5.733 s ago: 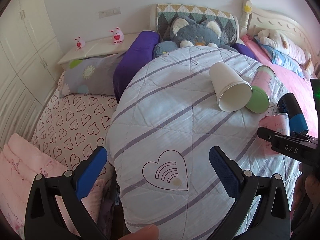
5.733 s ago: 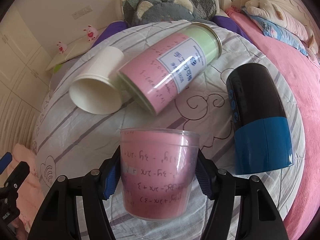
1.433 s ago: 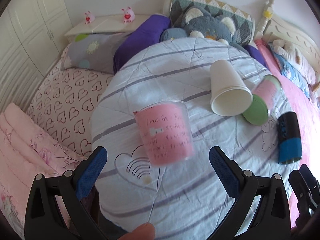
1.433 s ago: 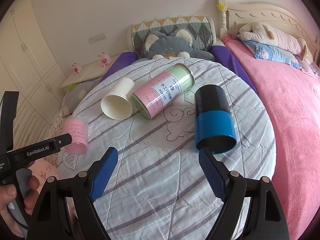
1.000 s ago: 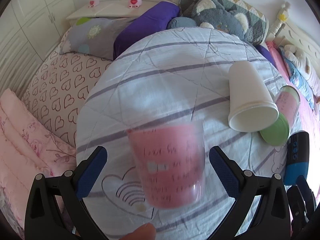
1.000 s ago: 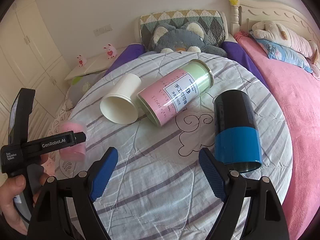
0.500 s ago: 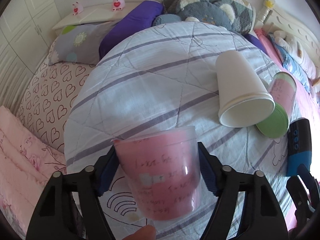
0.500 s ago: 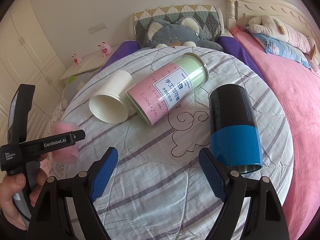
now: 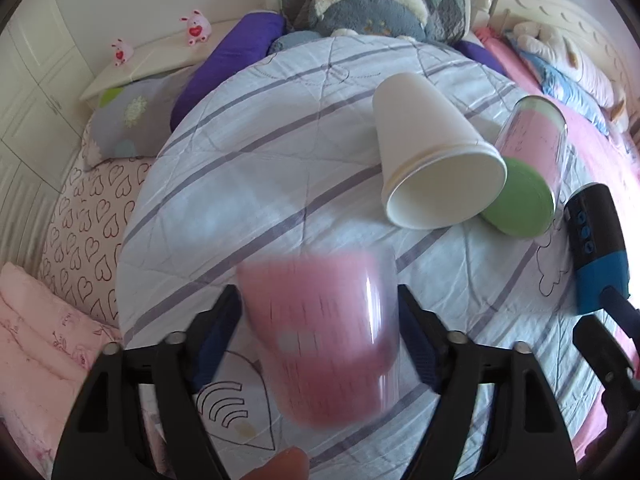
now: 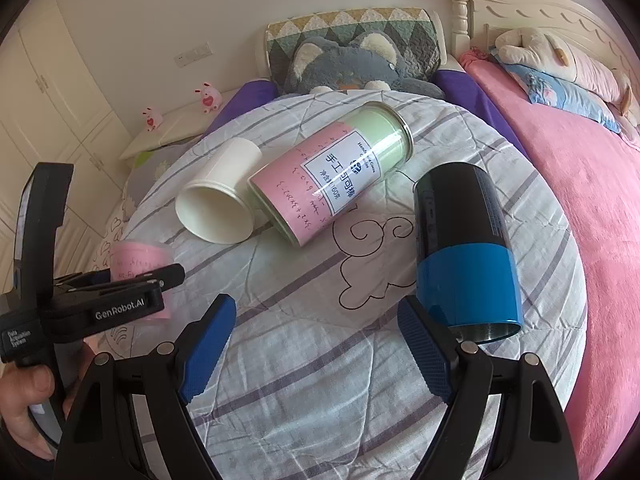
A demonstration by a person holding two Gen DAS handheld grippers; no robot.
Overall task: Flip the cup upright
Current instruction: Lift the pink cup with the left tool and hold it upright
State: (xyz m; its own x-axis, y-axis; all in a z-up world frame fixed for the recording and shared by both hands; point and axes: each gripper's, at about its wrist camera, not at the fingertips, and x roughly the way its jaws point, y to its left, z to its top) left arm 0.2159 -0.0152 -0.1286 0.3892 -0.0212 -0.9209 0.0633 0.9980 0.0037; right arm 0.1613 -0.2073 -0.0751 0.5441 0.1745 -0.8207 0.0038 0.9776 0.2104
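My left gripper (image 9: 318,332) pinches the pink cup (image 9: 320,336) rim-up at 6 o'clock, right gripper (image 10: 316,344) wide open and empty, risk: thin wall slips or tips on the soft quilt (image 9: 248,184) when I let go

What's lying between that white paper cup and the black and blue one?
The pink and green canister lies on its side between the white paper cup and the black and blue cup, clearest in the right wrist view.

Pink cup (image 9: 320,332) blurred, writing unreadable
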